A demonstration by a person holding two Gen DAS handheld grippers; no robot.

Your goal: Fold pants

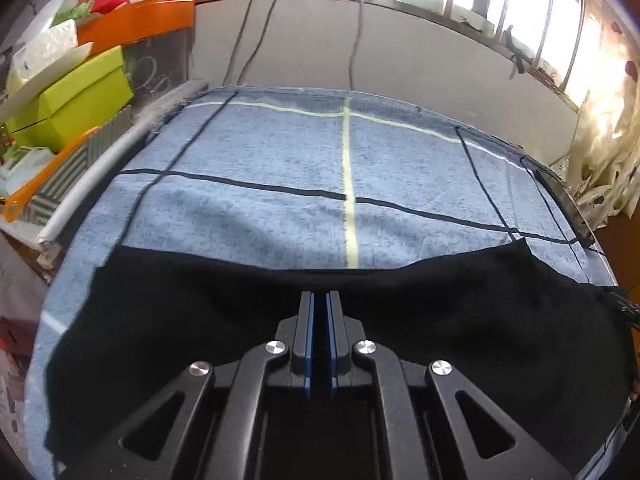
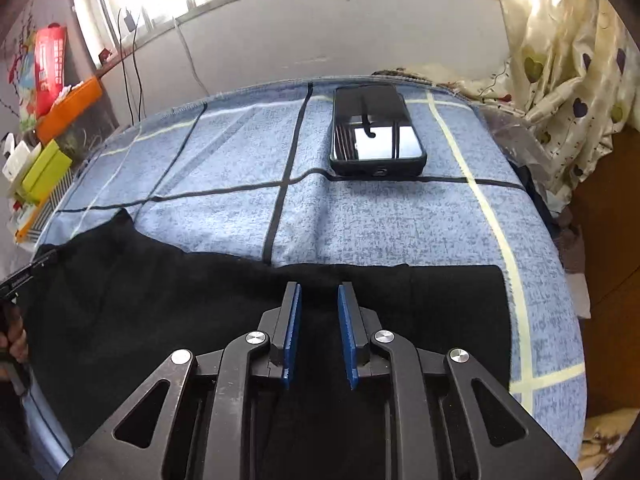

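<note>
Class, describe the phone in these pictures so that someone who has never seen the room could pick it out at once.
Start at the blue checked cloth covering the table, with the black pants spread along its near edge. Look to the far side, toward the window wall: the phone lies flat there, the only glossy, hard, dark rectangle on the cloth, its screen mirroring the window.

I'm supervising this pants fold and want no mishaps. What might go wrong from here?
1. The phone lies on the blue cloth just beyond the black pants; a fold swung forward might cover or nudge it.
2. The left gripper looks nearly shut, the right gripper open, so one side may lift alone and skew the fold.
</note>
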